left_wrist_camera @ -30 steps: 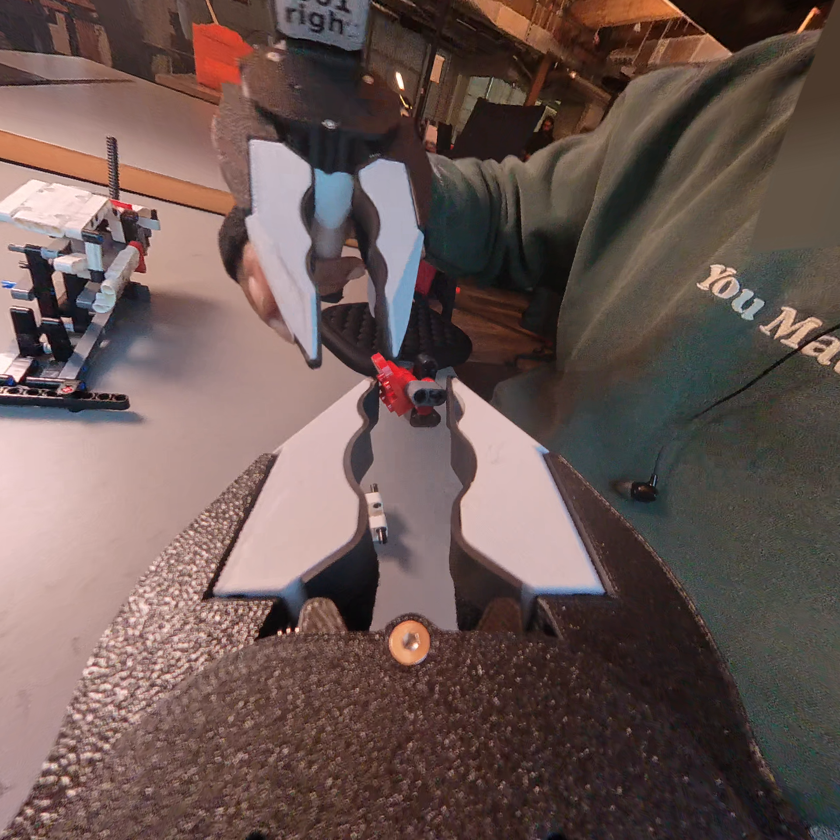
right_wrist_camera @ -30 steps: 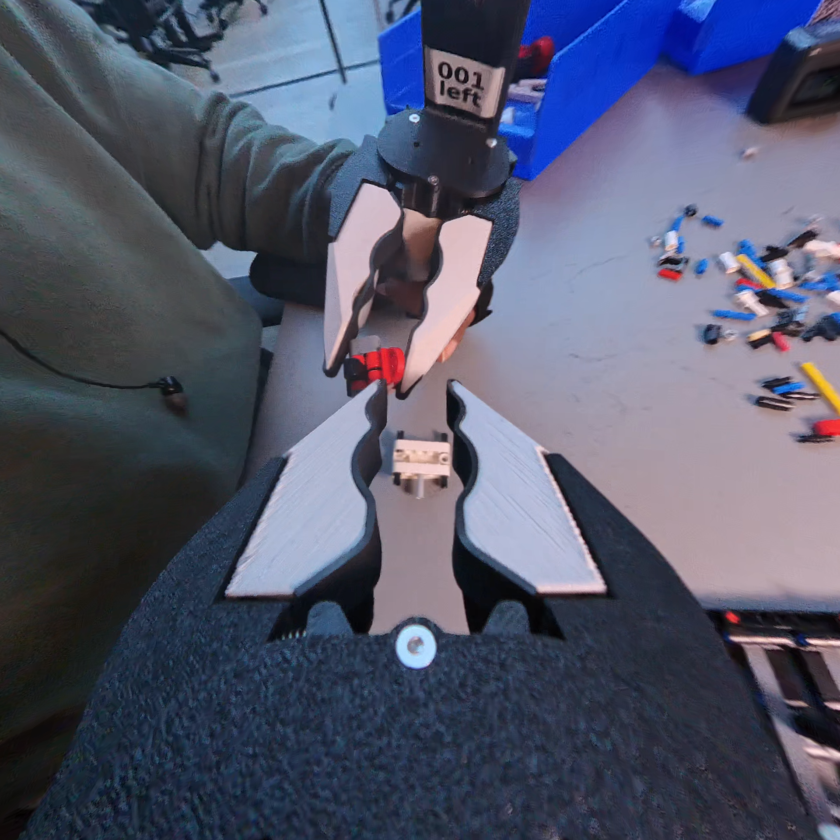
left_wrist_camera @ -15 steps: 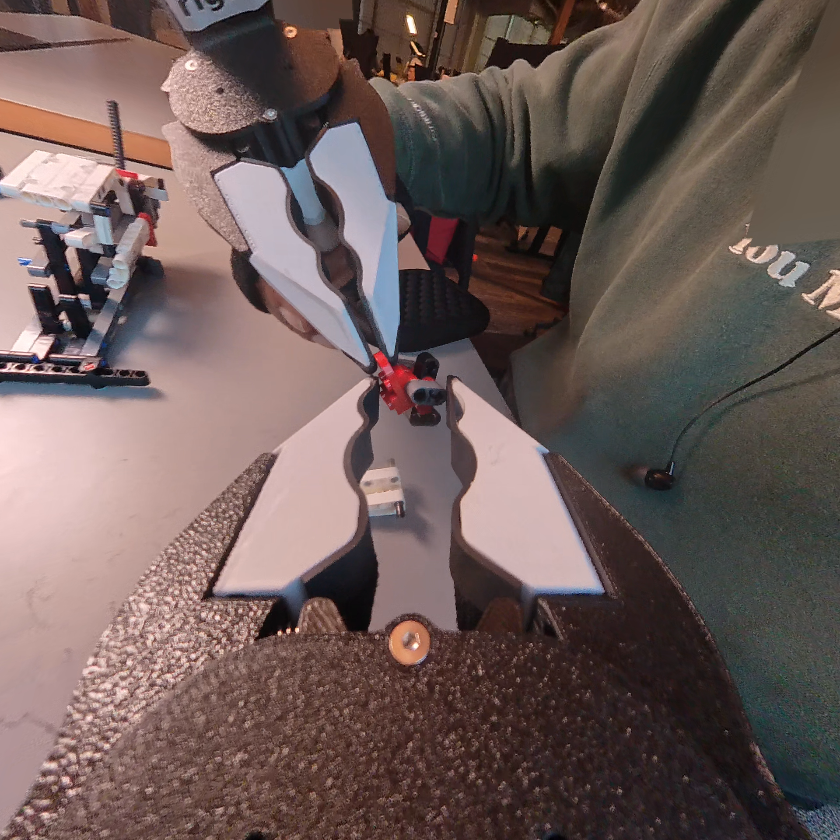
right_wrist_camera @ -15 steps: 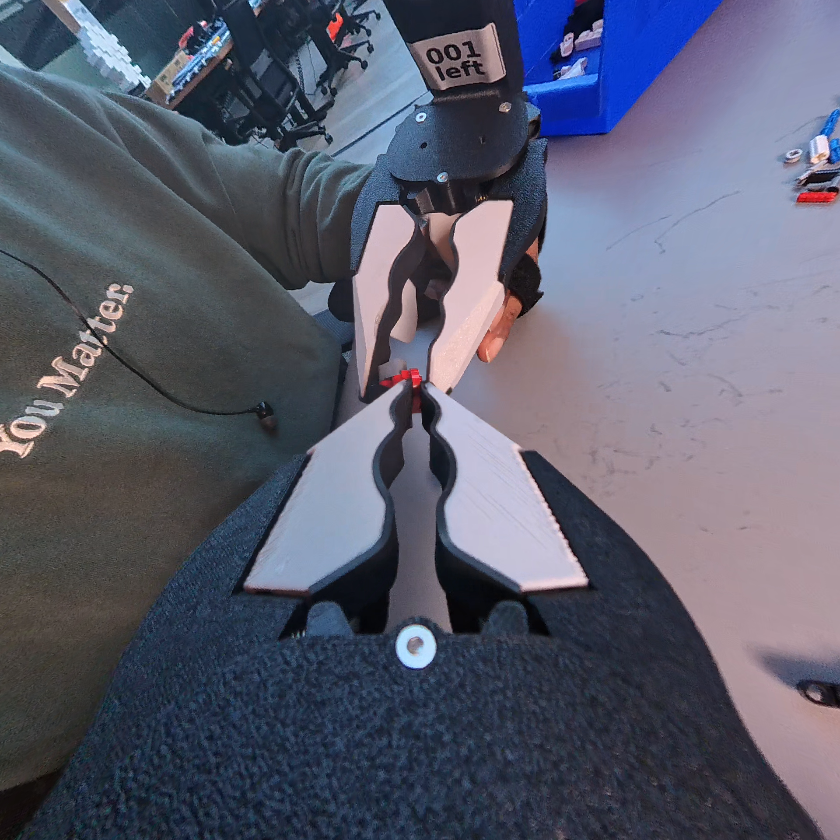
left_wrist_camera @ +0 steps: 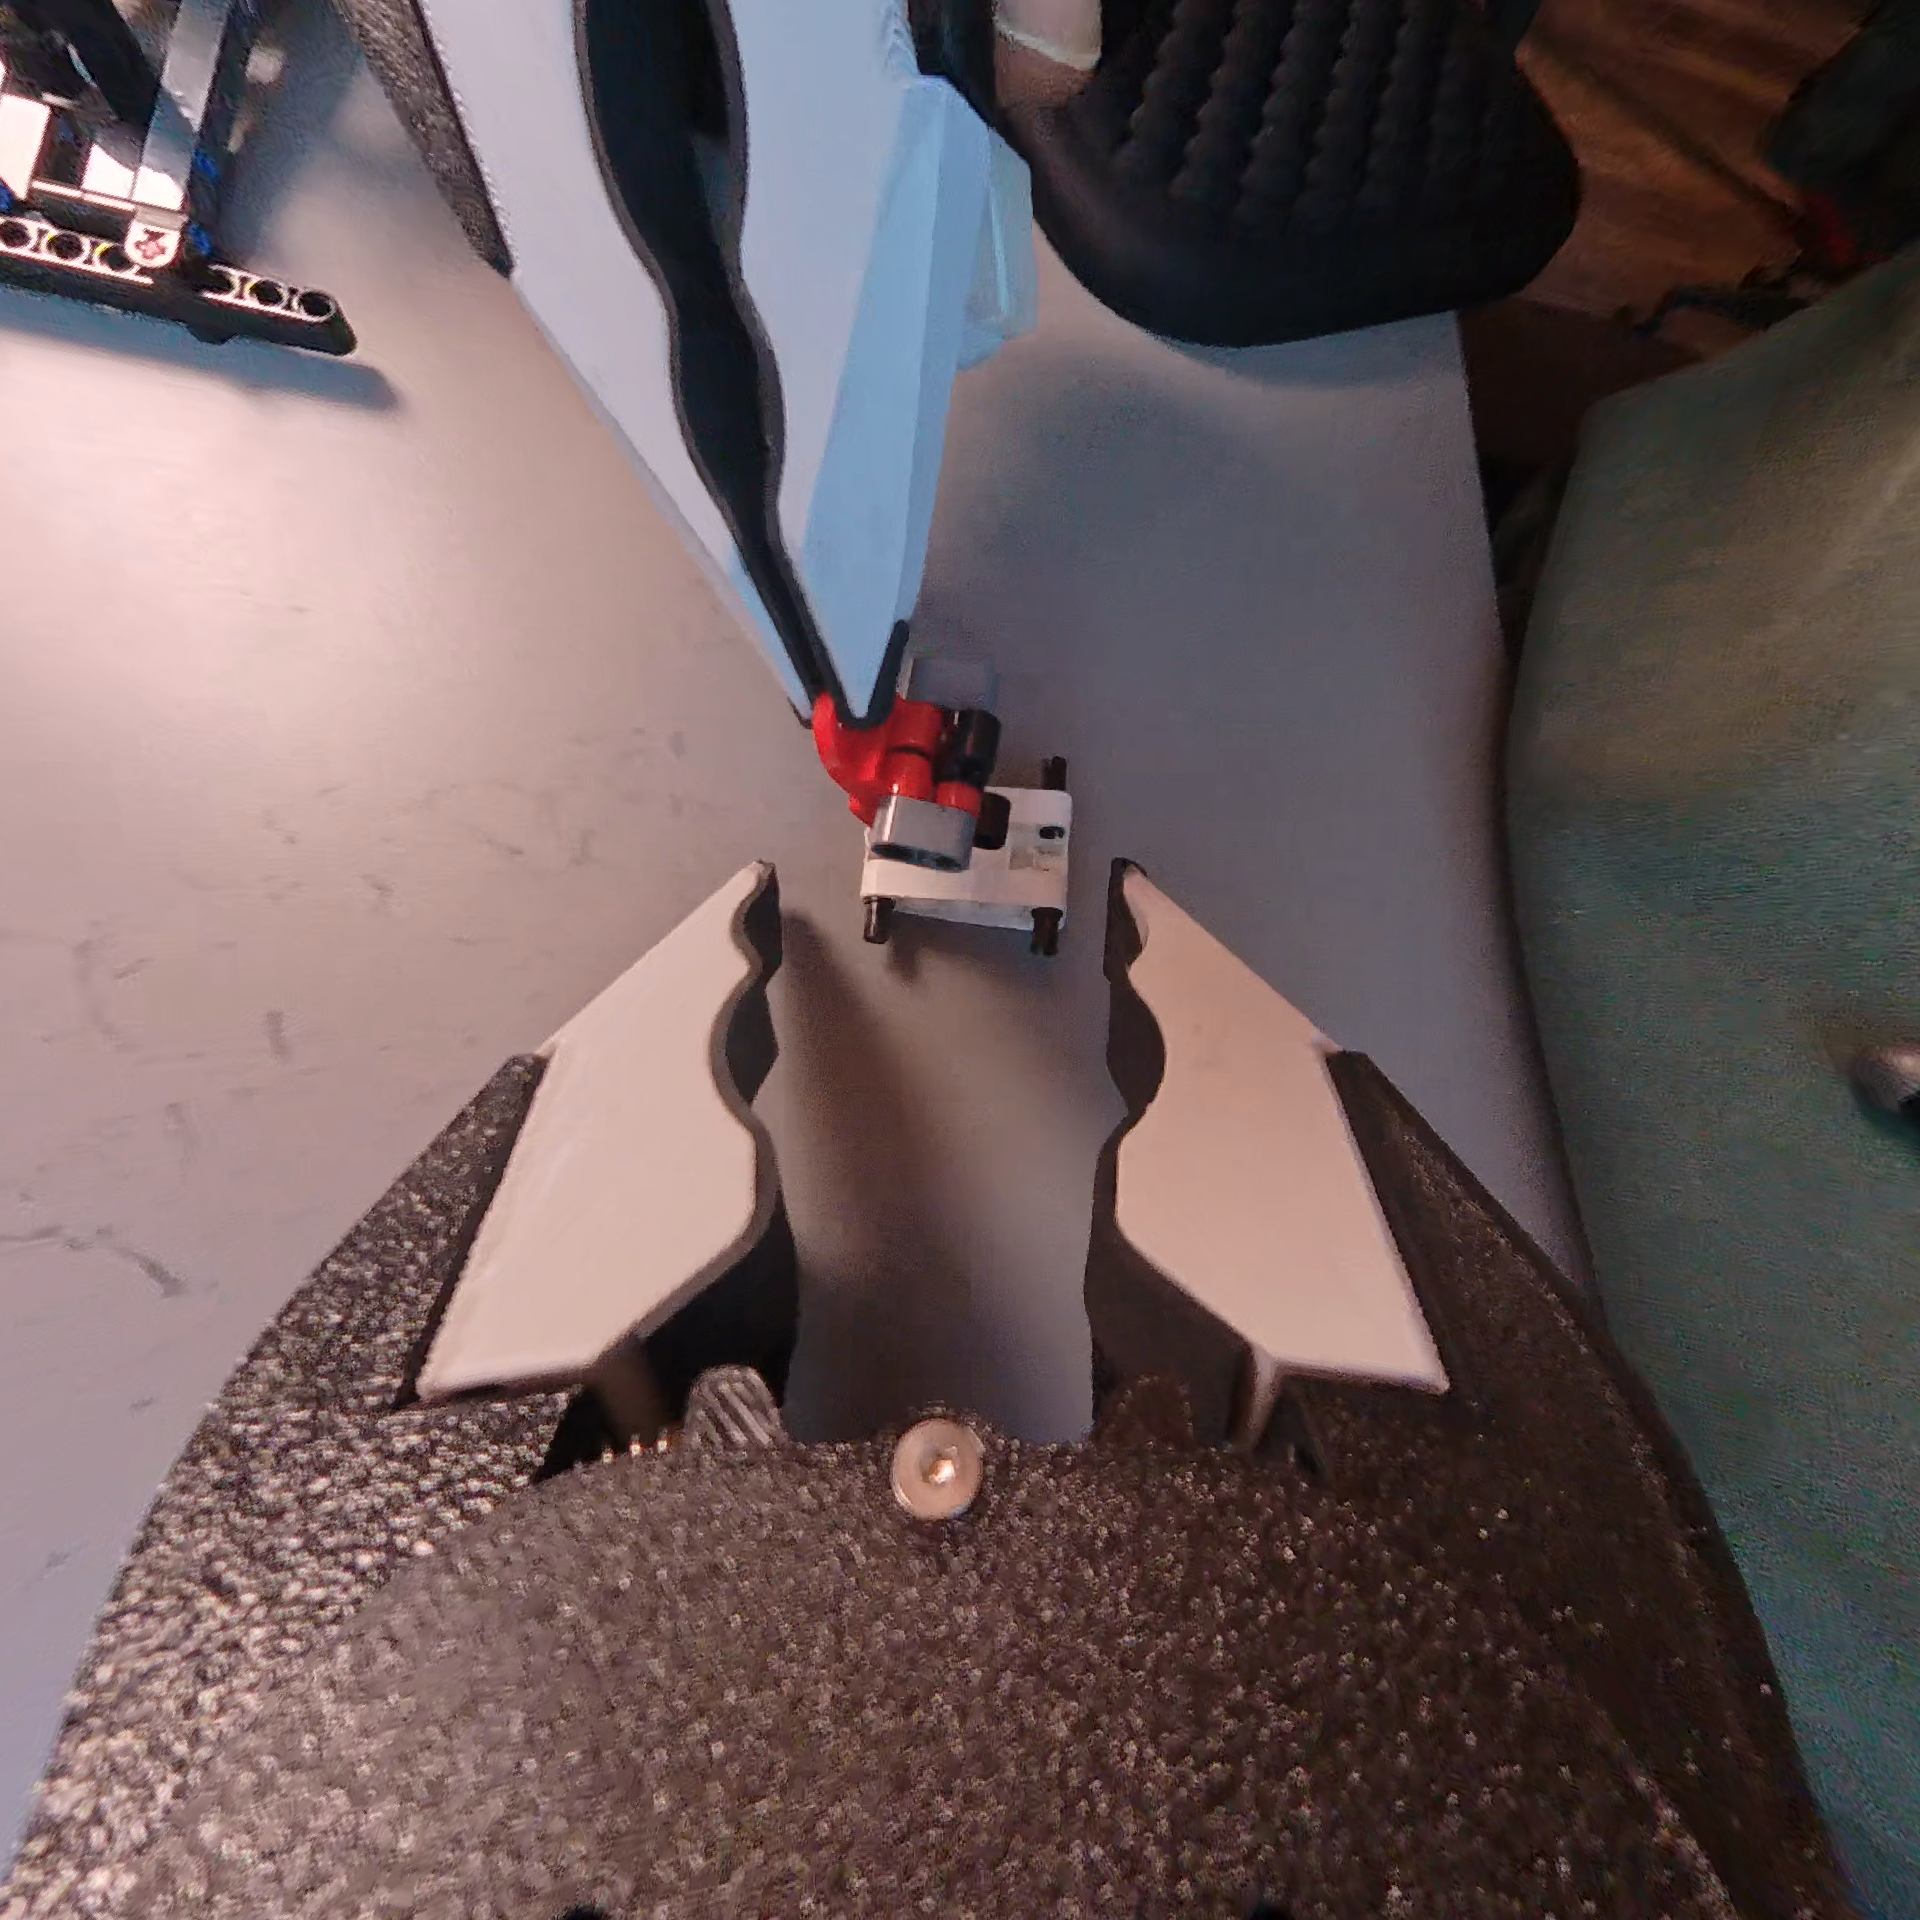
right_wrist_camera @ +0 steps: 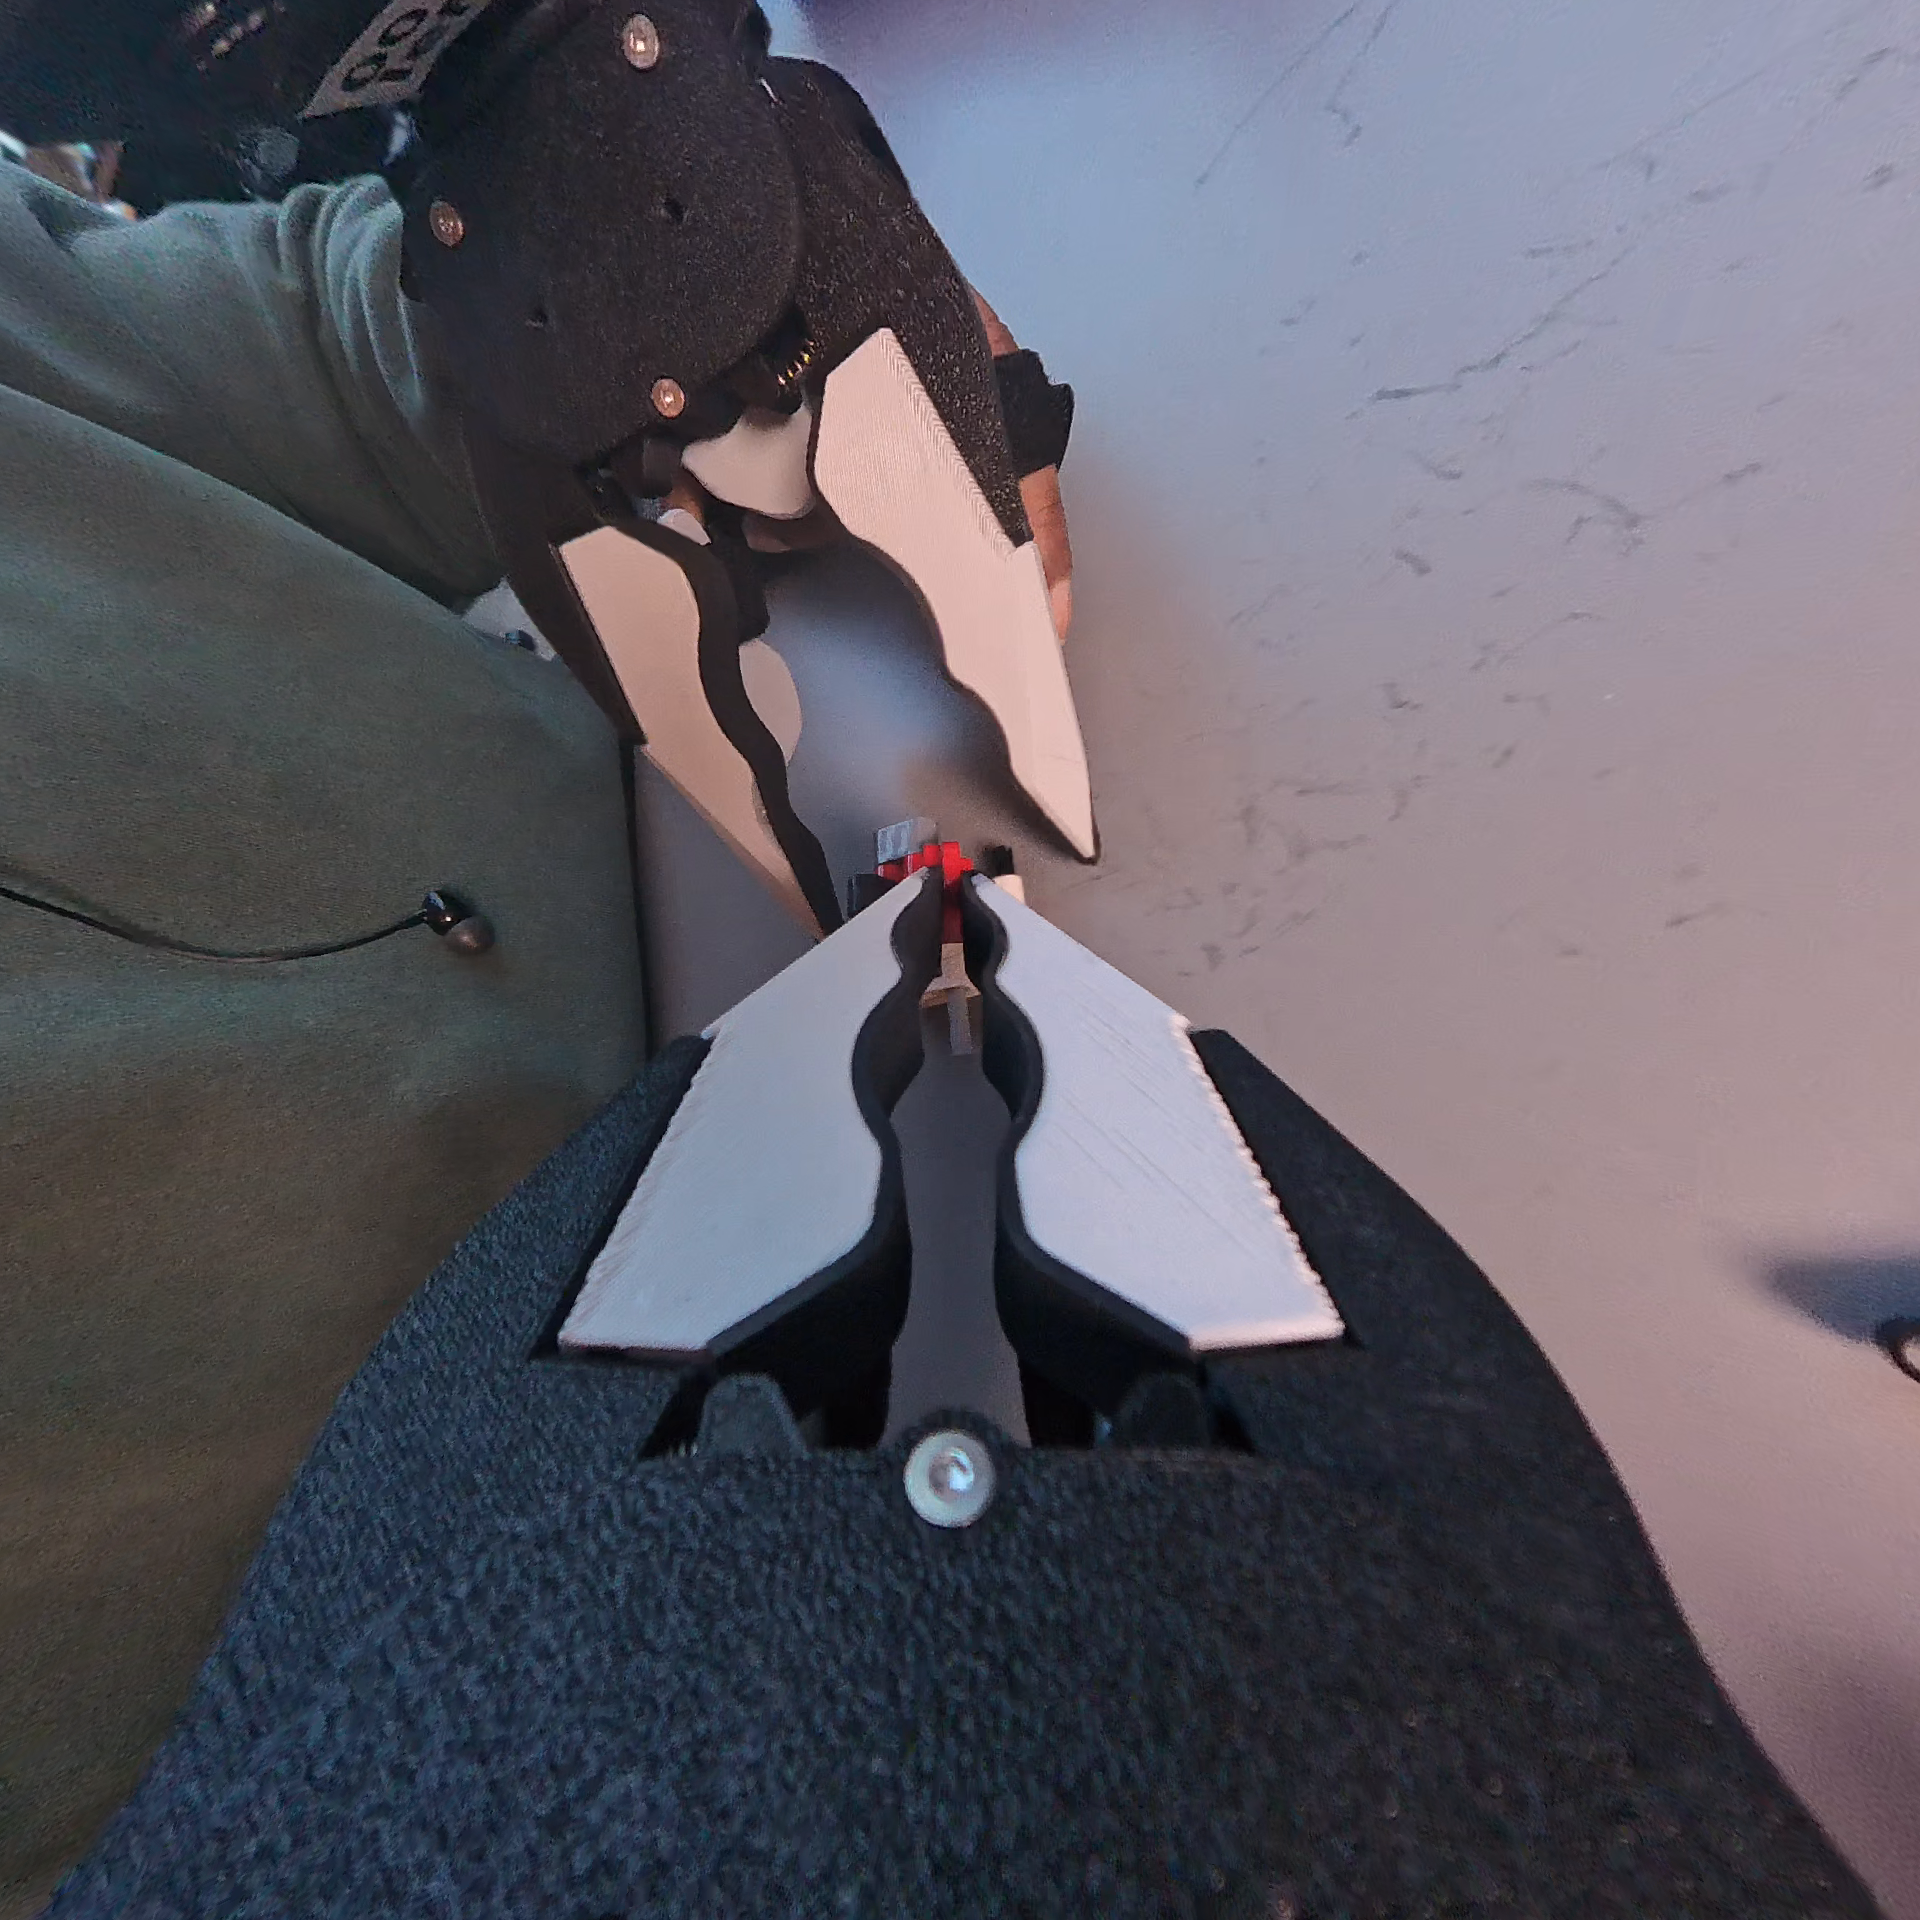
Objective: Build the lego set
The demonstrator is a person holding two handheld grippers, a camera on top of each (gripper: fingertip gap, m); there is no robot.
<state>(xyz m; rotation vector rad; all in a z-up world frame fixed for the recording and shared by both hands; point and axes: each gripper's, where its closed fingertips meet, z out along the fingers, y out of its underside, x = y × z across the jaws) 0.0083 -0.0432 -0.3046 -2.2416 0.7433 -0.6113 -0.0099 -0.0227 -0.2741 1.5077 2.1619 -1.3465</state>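
**A:** What does each gripper have hold of?

**B:** The right gripper is nearly closed, its tips pinching a small red piece with grey and black parts attached. The left gripper is spread wide and holds nothing.

**A:** Where is the red piece?

**B:** Just ahead of the left gripper's tips, low over the grey table. It sits against a white block with black pins, which lies between and just beyond those tips. Whether the two are joined or only touching is hard to tell.

**A:** What is hidden?

**B:** In the right wrist view the closed fingers cover most of the red piece; only a sliver shows at the tips, and the white block is barely visible below. The partly built model is cut off at the top left corner, well away from the left gripper. A person's green sweatshirt fills one side, with a small black earbud hanging on it
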